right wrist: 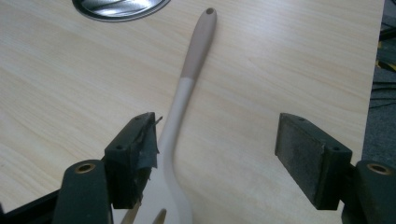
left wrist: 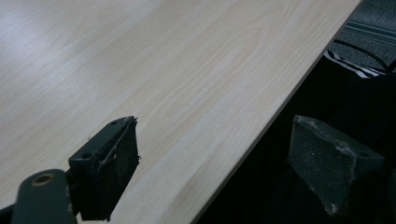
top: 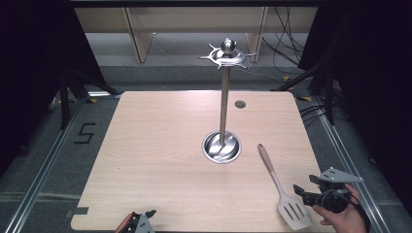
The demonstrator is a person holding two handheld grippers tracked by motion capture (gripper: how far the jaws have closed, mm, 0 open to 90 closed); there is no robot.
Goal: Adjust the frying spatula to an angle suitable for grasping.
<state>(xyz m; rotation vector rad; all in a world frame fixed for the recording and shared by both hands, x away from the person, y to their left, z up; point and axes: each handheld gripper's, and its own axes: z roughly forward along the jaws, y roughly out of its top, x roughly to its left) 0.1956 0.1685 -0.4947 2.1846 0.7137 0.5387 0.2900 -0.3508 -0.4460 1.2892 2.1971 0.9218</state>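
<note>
Cream spatula (right wrist: pixel 175 121), taupe-tipped; pale woodgrain table (top: pixel 160 145)

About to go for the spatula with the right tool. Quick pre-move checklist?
1. Right tool open: ok, jaws stand wide.
2. Spatula flat on the table, nothing on it: ok.
3. Spatula centred between the jaws: not ok, its neck lies close beside one jaw.
4. Handle end apart from the stand's round base: ok.
5. Left tool out of the way: ok, open at the near table edge.
6. Hook free on the stand's top: ok, nothing hangs there.
</note>
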